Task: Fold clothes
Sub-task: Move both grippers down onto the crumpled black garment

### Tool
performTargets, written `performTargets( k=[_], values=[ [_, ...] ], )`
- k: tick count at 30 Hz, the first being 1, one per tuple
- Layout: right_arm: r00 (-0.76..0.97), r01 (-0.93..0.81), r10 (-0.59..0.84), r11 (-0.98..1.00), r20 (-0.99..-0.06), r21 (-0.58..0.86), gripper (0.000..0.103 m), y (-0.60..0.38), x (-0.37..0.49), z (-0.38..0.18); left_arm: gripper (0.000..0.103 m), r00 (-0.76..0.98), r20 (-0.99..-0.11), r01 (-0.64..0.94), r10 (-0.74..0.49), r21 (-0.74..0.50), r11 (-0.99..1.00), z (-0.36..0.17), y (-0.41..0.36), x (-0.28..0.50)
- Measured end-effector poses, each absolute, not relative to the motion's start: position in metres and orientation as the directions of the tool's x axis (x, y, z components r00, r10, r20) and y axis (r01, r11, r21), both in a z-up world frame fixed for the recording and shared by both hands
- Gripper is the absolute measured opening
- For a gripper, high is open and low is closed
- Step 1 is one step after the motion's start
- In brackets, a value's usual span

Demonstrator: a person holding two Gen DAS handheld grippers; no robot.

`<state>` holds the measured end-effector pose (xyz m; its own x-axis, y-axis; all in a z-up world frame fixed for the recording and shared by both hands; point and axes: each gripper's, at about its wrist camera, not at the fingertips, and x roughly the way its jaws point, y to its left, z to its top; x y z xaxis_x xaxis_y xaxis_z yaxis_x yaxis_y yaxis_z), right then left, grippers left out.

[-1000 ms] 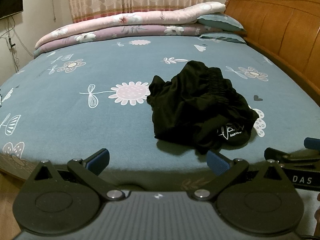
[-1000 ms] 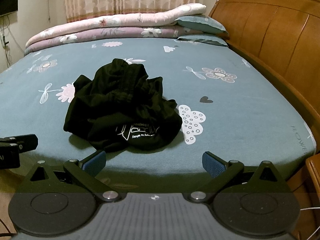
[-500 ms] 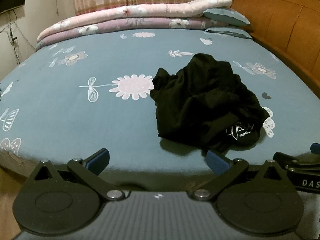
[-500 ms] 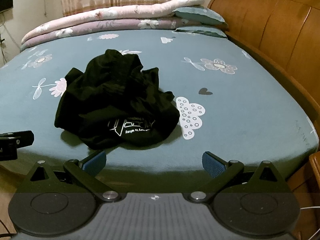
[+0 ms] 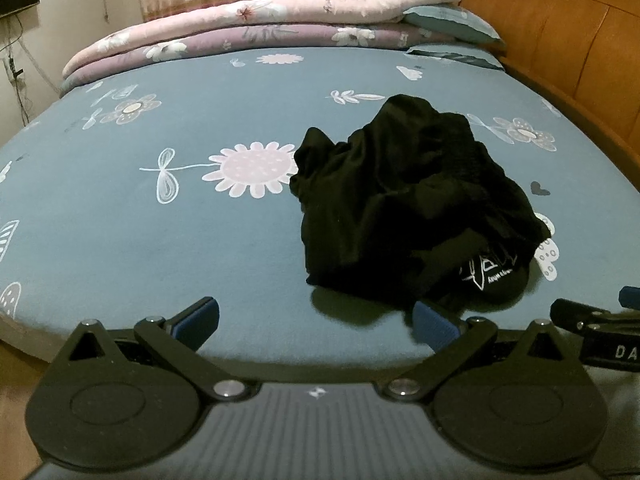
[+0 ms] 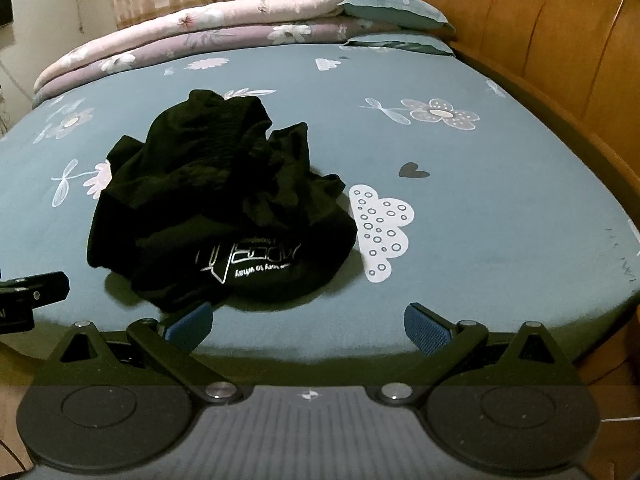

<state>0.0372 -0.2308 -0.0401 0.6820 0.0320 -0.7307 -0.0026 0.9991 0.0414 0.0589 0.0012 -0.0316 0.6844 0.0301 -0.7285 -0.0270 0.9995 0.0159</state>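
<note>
A crumpled black garment [image 5: 412, 208] with white lettering lies in a heap near the front edge of the blue flowered bed sheet [image 5: 160, 240]. My left gripper [image 5: 316, 322] stands open just short of the bed edge, its right fingertip close below the heap's near edge. In the right wrist view the same garment [image 6: 224, 208] sits ahead and to the left. The right gripper [image 6: 308, 326] is open too, with its left fingertip at the heap's near hem. Nothing is between either pair of fingers.
Folded pink and purple quilts [image 5: 260, 28] and pillows [image 6: 392, 10] lie along the far side of the bed. A wooden headboard [image 6: 552, 40] runs down the right. Each view shows the other gripper at its side edge [image 5: 592, 328].
Both grippers have moved forward and a little up toward the bed, so the black garment looms larger and nearer. Both jaws stay as wide as before.
</note>
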Motion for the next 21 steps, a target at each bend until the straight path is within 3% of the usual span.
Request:
performTargets(
  k=[15, 21],
  values=[
    [0.694, -0.061, 0.086, 0.996, -0.715, 0.06, 0.103, -0.233, 0.092, -0.05, 0.103, 0.66, -0.751, -0.01, 0.022, 0.021, 1.0, -0.051, 0.003, 0.105],
    [0.676, -0.047, 0.095, 0.995, -0.73, 0.086, 0.103, -0.239, 0.107, -0.061, 0.103, 0.676, -0.737, 0.089, -0.01, 0.068, 0.994, -0.052, -0.023, 0.123]
  ],
)
